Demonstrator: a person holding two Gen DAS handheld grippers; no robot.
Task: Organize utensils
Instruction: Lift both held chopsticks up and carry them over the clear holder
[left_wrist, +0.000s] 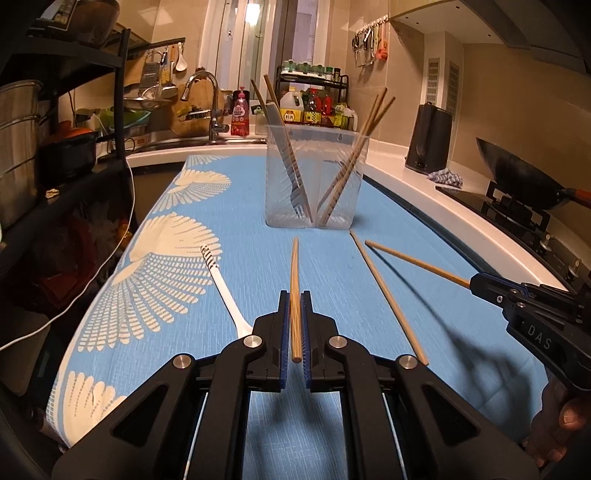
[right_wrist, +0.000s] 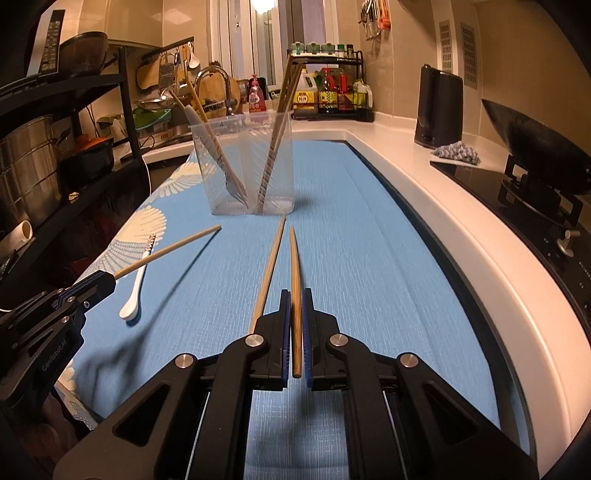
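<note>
A clear plastic holder (left_wrist: 314, 177) (right_wrist: 247, 166) stands on the blue cloth with a fork and several wooden chopsticks in it. My left gripper (left_wrist: 294, 295) is shut on a wooden chopstick (left_wrist: 295, 273), held above the cloth and pointing at the holder; it also shows in the right wrist view (right_wrist: 107, 281). My right gripper (right_wrist: 294, 293) (left_wrist: 474, 282) is shut on another chopstick (right_wrist: 294, 266) (left_wrist: 417, 262). A loose chopstick (left_wrist: 388, 295) (right_wrist: 269, 269) lies on the cloth between them. A white spoon (left_wrist: 225, 288) (right_wrist: 138, 280) lies at the left.
The blue cloth (left_wrist: 229, 206) covers the table. A white counter (right_wrist: 443, 221) runs along the right with a black kettle (right_wrist: 437, 107), a wok (right_wrist: 543, 147) on a stove and a cloth (right_wrist: 458, 153). A black rack (left_wrist: 55, 147) with pots stands at the left. A sink tap (left_wrist: 207, 96) is behind.
</note>
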